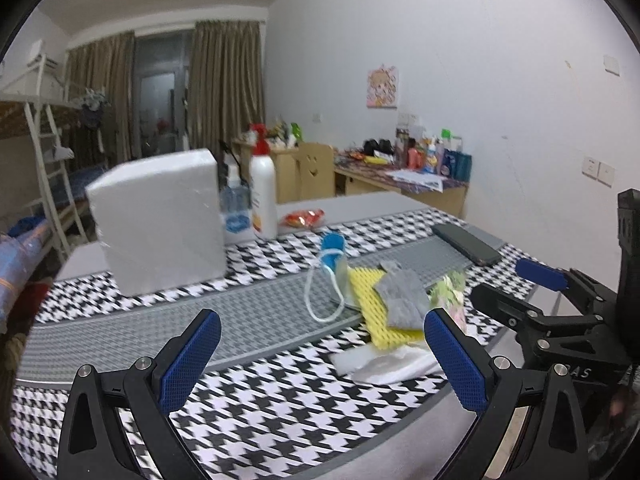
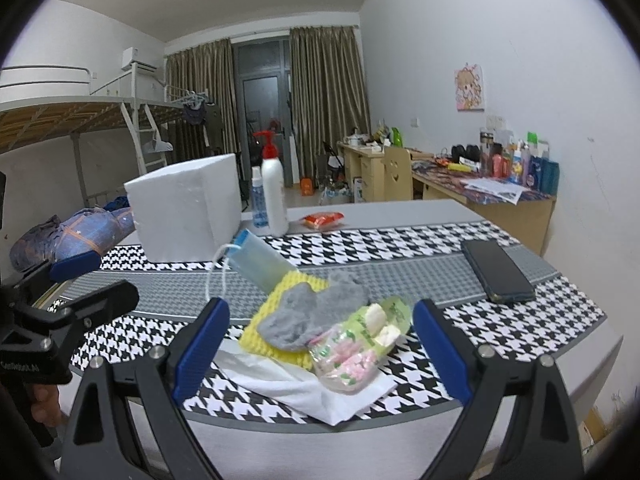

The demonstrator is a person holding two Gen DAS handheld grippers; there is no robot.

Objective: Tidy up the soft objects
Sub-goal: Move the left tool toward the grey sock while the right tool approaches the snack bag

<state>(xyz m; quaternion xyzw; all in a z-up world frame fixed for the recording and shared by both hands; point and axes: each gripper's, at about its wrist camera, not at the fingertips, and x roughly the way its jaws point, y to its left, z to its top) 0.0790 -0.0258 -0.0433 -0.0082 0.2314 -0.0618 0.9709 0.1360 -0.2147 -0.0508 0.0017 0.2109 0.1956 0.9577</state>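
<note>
A pile of soft things lies on the houndstooth tablecloth (image 2: 500,320): a yellow sponge cloth (image 2: 264,316), a grey fuzzy sock (image 2: 308,312), a clear bag of marshmallows (image 2: 356,348), a white tissue (image 2: 296,388) and a clear pouch with a blue cap and white cord (image 2: 256,258). My right gripper (image 2: 320,356) is open, its blue pads either side of the pile's near end, holding nothing. My left gripper (image 1: 320,356) is open to the left of the sponge cloth (image 1: 372,300) and sock (image 1: 400,296), empty. A white foam box (image 1: 160,224) stands behind.
A black phone (image 2: 496,270) lies on the grey runner to the right. A white spray bottle (image 2: 274,188), a small blue bottle (image 2: 258,200) and a red snack packet (image 2: 322,220) sit beside the foam box (image 2: 188,208). Bunk bed left, cluttered desk right.
</note>
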